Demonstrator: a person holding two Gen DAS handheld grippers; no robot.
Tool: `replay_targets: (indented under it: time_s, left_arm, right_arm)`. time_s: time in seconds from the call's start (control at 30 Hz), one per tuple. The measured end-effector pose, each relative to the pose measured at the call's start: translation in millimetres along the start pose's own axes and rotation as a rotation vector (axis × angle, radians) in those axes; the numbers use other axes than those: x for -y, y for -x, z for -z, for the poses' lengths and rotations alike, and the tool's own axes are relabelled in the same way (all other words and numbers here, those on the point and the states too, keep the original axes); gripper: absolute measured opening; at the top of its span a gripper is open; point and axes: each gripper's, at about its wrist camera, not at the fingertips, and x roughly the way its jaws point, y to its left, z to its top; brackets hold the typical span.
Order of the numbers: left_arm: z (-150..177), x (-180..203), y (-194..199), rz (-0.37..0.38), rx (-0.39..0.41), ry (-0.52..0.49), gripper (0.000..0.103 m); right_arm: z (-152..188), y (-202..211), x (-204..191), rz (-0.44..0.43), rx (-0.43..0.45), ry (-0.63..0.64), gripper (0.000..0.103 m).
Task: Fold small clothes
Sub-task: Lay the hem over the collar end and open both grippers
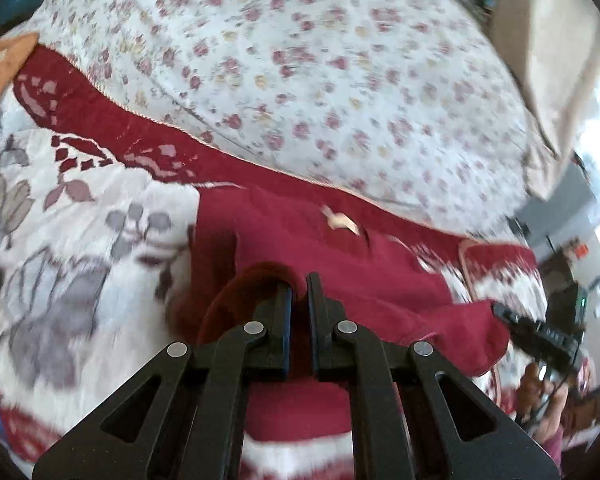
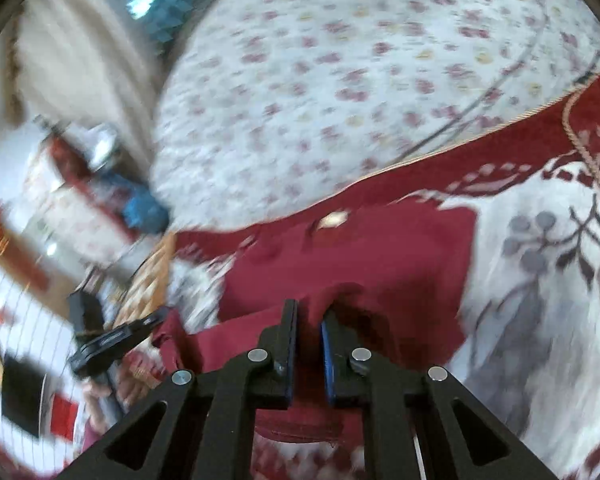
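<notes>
We hold a dark red, soft cloth garment (image 1: 340,256) between our two black two-finger grippers, above a white blanket with grey leaf prints and a dark red border (image 1: 80,240). The left gripper (image 1: 299,284) has its jaws pinched nearly together on a bunched edge of the garment; red fabric wraps over the tip of its left finger and fills the narrow gap between the pads. In the same view the right gripper (image 1: 500,312) shows at the right edge, its tip touching the far corner of the garment, so the cloth spans from one gripper to the other.

From the right wrist view, the right gripper (image 2: 308,312) is likewise closed down to a thin slit, with a fold of the dark red garment (image 2: 380,264) caught between its blue-lined pads (image 2: 327,360). The left gripper (image 2: 156,318) appears at the left, gripping the garment's other corner. A small pale label (image 2: 332,219) sits near the garment's far edge.

Beyond the blanket lies a white bedsheet with small pink and yellow flowers (image 1: 300,60), and a beige curtain (image 2: 80,40) hangs past it. Both views are blurred.
</notes>
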Motion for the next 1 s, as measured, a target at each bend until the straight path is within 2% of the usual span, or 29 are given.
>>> replay_targets:
  time_s: [0.1, 0.17, 0.2, 0.23, 0.27, 0.3, 0.37, 0.4, 0.47, 0.53, 0.6, 0.7, 0.77, 0.8, 0.9, 1.0]
  left_arm:
    - [-18.2, -16.9, -36.0, -0.018, 0.002, 0.048, 0.006]
    - [-26.1, -27.5, -47.6, 0.017, 0.003, 0.074, 0.006]
    - [-28.4, -31.3, -48.7, 0.039, -0.002, 0.086, 0.009]
    - [-30.4, -32.2, -48.1, 0.056, -0.004, 0.09, 0.012]
    - [-31.7, -33.0, -45.1, 0.064, -0.003, 0.084, 0.022]
    - [-32.4, -31.2, -39.5, 0.049, 0.01, 0.067, 0.044]
    - [-31.2, -26.7, -22.3, 0.002, 0.078, 0.04, 0.067]
    - [-29.3, -25.3, -11.1, 0.004, 0.131, 0.04, 0.07]
    - [-28.7, -23.5, -6.2, 0.011, 0.149, 0.04, 0.07]
    - [-27.2, -22.4, -14.5, -0.011, 0.12, 0.031, 0.07]
    - [-21.3, -22.0, -30.9, -0.056, 0.074, 0.014, 0.07]
    - [-11.9, -28.2, -65.9, -0.147, -0.037, -0.01, 0.07]
    - [-8.5, -37.2, -88.3, -0.232, -0.115, 0.0, 0.07]
    - [-7.7, -42.8, -92.9, -0.226, -0.13, 0.024, 0.07]
    - [-9.9, -47.4, -85.4, -0.211, -0.13, 0.052, 0.071]
    - [-11.2, -41.5, -63.6, -0.25, -0.052, -0.003, 0.07]
  right_arm:
    - [-26.5, -36.6, 33.7, 0.035, -0.017, -0.096, 0.009]
    - [-36.5, -49.3, 47.2, 0.046, -0.004, -0.121, 0.015]
    - [-41.6, -48.8, 52.4, 0.034, 0.025, -0.116, 0.035]
    - [-46.5, -44.2, 54.6, 0.033, 0.058, -0.116, 0.046]
    - [-49.2, -35.9, 54.9, 0.039, 0.09, -0.118, 0.046]
    - [-51.0, -29.6, 53.3, 0.041, 0.096, -0.106, 0.046]
    - [-47.0, -22.0, 42.8, 0.043, 0.058, -0.046, 0.046]
    - [-41.0, -21.1, 35.3, 0.048, 0.032, -0.003, 0.046]
    - [-22.9, -29.0, 13.8, 0.083, -0.053, 0.111, 0.046]
    - [-10.8, -48.9, -1.1, 0.131, -0.118, 0.199, 0.046]
    - [-8.2, -69.8, -6.8, 0.182, -0.14, 0.253, 0.046]
    - [-23.0, -115.9, -1.1, 0.284, -0.149, 0.272, 0.046]
    - [-38.2, -147.7, 21.5, 0.387, -0.161, 0.219, 0.045]
    - [-44.8, -153.9, 30.6, 0.39, -0.143, 0.196, 0.045]
    - [-60.1, -149.5, 41.1, 0.389, -0.089, 0.114, 0.045]
    - [-61.8, -126.9, 30.7, 0.396, -0.06, 0.132, 0.046]
